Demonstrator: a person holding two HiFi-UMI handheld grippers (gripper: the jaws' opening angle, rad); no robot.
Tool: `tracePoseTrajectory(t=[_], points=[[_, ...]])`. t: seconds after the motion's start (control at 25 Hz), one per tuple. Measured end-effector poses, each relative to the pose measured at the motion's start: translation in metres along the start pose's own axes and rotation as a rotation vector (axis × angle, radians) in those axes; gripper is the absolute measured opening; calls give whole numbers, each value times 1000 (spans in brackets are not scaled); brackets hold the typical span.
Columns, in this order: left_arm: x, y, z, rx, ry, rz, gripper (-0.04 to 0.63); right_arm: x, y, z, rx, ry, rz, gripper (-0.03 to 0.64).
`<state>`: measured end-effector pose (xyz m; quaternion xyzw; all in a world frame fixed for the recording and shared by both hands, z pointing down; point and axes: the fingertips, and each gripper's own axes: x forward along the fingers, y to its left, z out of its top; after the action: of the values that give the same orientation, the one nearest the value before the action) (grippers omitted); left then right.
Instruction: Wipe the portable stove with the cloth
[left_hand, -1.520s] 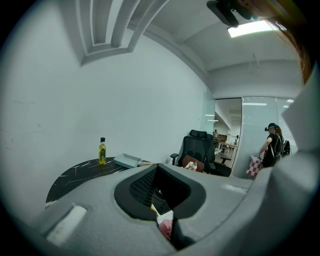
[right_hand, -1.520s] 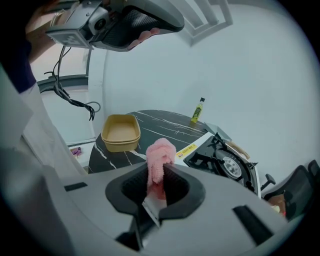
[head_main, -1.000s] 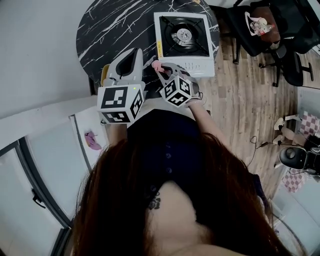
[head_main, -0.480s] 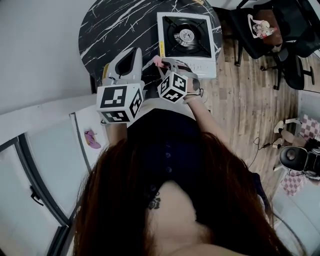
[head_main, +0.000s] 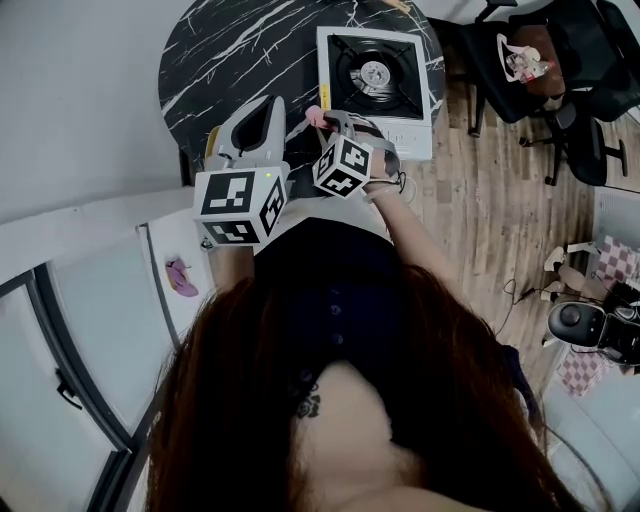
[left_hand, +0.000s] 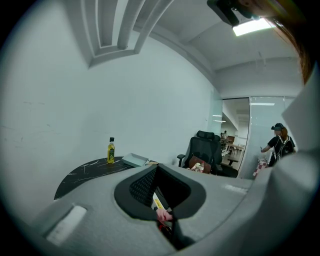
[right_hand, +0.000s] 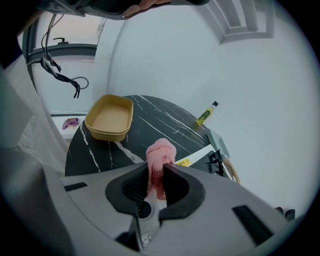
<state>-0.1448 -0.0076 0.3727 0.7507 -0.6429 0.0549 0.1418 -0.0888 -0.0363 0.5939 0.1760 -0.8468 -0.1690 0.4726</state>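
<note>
While the yellow sticker on the stove's side is too small to read, as is the label on the bottle, the pink cloth shows plainly. The right gripper's jaws are closed on it. Its bunched end pokes past their tips, above the bench, just beside the stove's near corner. The left gripper's jaws meet and hold nothing.

The right gripper pinches a pink cloth, which bunches up above its jaws. On the dark marbled bench beyond, a tan tray sits at ten o'clock and a small yellow bottle at two.
</note>
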Motion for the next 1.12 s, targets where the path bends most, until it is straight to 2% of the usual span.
tracePoseTrajectory(t=[0.32,0.84,1.12], points=[[2,2,3,-11,-9,5,11,9,-10,-2,-30,89,36,57],[3,8,3,-29,-17,21,11,14,-16,2,-114,131,58,57],[7,8,1,-35,-14,20,11,23,-21,9,-113,139,87,58]])
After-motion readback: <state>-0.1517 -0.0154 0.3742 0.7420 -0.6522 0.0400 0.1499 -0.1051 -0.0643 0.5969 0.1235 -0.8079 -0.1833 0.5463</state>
